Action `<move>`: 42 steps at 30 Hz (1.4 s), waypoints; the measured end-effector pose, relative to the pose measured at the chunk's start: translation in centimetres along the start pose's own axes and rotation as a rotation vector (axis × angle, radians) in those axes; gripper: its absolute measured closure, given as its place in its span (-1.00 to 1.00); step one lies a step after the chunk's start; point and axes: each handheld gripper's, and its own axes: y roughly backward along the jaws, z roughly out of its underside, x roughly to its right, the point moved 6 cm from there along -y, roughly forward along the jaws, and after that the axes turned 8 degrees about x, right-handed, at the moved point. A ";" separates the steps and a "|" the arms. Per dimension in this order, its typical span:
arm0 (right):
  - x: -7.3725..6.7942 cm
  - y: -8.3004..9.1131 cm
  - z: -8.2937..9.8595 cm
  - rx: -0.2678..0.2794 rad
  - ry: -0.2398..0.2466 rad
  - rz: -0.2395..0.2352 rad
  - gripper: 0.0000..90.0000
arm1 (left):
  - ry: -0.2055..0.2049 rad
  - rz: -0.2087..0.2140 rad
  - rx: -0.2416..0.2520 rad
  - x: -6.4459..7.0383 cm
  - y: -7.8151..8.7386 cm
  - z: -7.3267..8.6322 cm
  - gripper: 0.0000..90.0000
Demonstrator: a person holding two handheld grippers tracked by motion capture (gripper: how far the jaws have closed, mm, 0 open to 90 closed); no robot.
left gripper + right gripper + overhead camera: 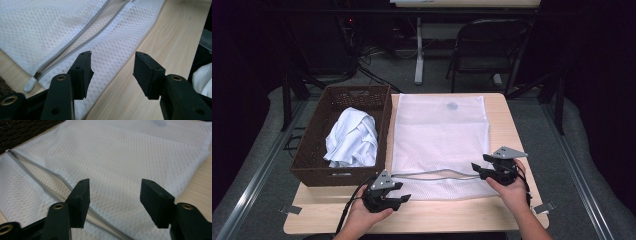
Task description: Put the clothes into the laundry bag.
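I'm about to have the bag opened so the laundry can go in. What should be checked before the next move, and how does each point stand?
1. Mesh bag lies flat on the table: ok.
2. Zipper unzipped: ok, its two sides are parted.
3. Zipper pull in sight and free: ok, at the bag's end near the left gripper.
4. Left gripper open over the bag's near edge: ok.
5. Right gripper open above the mesh: ok.
6. White cloth waiting in the basket: ok.
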 end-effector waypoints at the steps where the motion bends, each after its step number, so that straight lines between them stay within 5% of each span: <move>1: -0.1 0.4 0.2 0.004 -0.021 0.006 -0.16 | 0.005 -0.004 0.002 -0.1 0.0 0.2 0.07; 5: 0.2 0.8 0.7 0.010 0.007 0.041 -0.28 | 0.012 -0.016 0.000 0.1 -0.2 0.5 0.10; 8: 0.4 0.6 1.1 -0.006 -0.003 0.017 -0.45 | 0.013 -0.016 0.006 0.1 -0.3 0.3 0.10; 13: 1.3 0.1 1.7 -0.021 0.025 0.048 -0.42 | 0.009 -0.024 0.013 0.1 -0.5 0.2 0.12; 19: 0.9 -0.2 2.2 -0.053 0.079 0.035 -0.15 | -0.007 -0.034 -0.005 0.4 -0.5 0.4 0.09; 42: -0.3 -0.7 1.9 -0.033 0.136 -0.008 -0.19 | 0.030 -0.040 0.087 0.8 2.4 -1.2 -0.22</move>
